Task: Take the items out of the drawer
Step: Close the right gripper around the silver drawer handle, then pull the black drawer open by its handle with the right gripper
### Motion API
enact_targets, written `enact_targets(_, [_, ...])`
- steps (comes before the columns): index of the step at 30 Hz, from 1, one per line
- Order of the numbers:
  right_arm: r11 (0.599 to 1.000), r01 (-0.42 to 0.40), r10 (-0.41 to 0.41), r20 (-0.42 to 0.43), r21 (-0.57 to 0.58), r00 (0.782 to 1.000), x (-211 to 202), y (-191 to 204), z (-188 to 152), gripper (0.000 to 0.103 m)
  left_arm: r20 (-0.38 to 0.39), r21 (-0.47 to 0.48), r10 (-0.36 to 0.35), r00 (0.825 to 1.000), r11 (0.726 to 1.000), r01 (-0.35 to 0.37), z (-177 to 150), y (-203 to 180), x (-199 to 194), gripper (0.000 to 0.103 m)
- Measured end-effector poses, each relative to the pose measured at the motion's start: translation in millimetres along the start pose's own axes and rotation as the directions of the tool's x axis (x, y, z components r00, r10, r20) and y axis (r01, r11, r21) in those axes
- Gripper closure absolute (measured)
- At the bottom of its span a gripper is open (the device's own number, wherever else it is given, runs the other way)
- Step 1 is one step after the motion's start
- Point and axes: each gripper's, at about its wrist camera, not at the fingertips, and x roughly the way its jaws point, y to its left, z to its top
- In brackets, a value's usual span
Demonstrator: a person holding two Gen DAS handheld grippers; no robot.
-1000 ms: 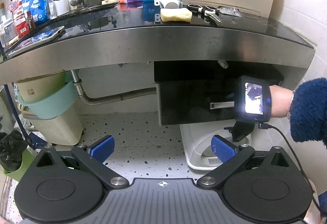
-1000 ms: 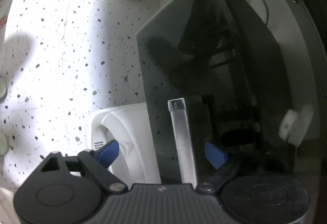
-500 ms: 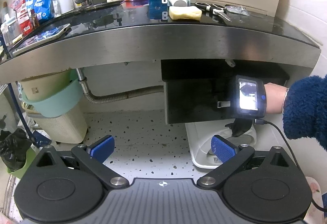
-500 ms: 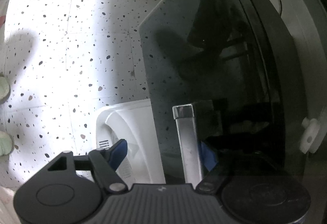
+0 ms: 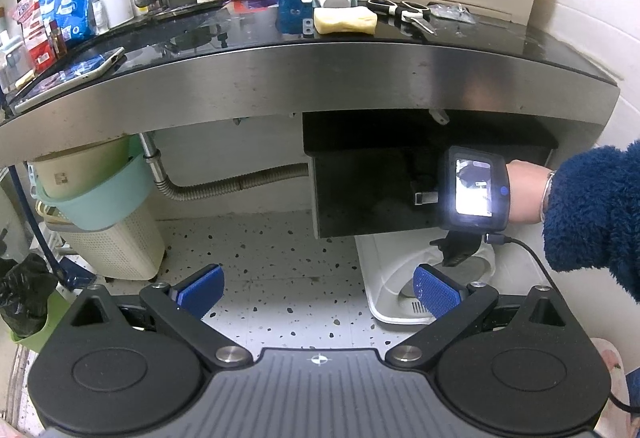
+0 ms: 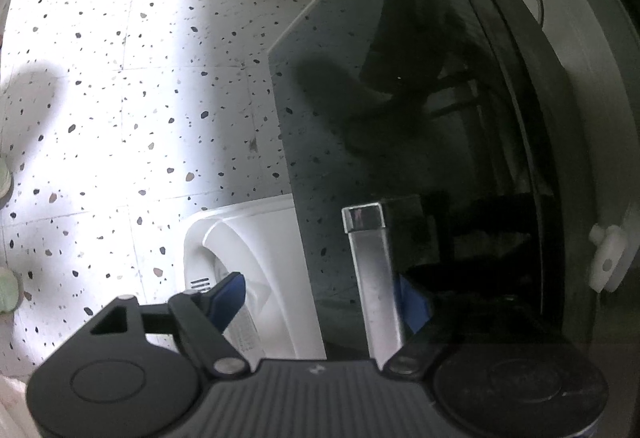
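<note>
Steel bar of the handle [image 6: 374,278] caught between the jaws of the right claw [image 6: 320,298]. One blue pad tucked behind the bar, close against the dark drawer front [image 6: 360,138]. The other hanging clear beyond the front's edge, over a white plastic tub [image 6: 240,238] on the speckled floor [image 6: 120,98]. Not clamped, then, but open and hooked. Just eased a little wider at the jaws, with the bar between them. Probably held so for pulling: enough to draw a sliding front outward with one hooked pad, no squeeze needed. Tilted steeply downward, seemingly to slip that pad in behind the bar.

Whole drawer [image 5: 360,206] slung under the right end of the bench [image 5: 320,78], close to the wall. Hard to tell whether shut or barely started. Contents out of sight, so nothing taken out yet, by this reckoning.

Left claw [image 5: 320,286] held back and low, wide open and empty, aimed at the drawer from across the floor. Likely placed there to reach in once the front comes out. Blue fleece sleeve [image 5: 592,206] reaching in from the right, behind the right claw.
</note>
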Motion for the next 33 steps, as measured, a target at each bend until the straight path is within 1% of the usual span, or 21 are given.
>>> enact_targets(11, [1.000, 0.002, -0.002, 0.021, -0.007, 1.000, -10.5, 12.3, -6.1, 0.021, -0.014, 0.001, -0.019, 1.000, 1.000, 0.019, -0.7, -3.2, 2.7, 0.001])
enact_targets(25, [1.000, -0.027, 0.027, 0.042, -0.005, 0.999, -31.4, 27.4, -12.3, 0.021, -0.015, 0.006, -0.025, 1.000, 1.000, 0.025, -3.1, -6.7, 0.4, 0.001])
enact_targets(27, [0.999, -0.034, 0.035, 0.050, -0.025, 0.998, -37.4, 35.7, -15.4, 0.021, -0.016, 0.005, -0.030, 0.999, 1.000, 0.031, -2.6, -7.3, 0.8, 0.001])
enact_targets(30, [0.998, -0.013, 0.016, 0.051, -0.066, 0.999, -45.7, 52.8, -20.7, 0.021, -0.014, 0.003, -0.042, 0.999, 0.999, 0.042, -2.6, -8.7, 0.4, 0.001])
enact_targets(31, [0.998, -0.010, 0.013, 0.051, -0.065, 0.999, -48.6, 56.9, -21.2, 0.021, -0.013, 0.004, -0.045, 0.999, 0.999, 0.045, -2.9, -9.6, 0.2, 0.001])
enact_targets(33, [0.999, -0.024, 0.025, 0.059, -0.023, 0.998, -57.8, 62.5, -21.8, 0.022, -0.014, 0.009, -0.051, 0.999, 0.999, 0.051, -3.9, -12.0, -0.7, 0.001])
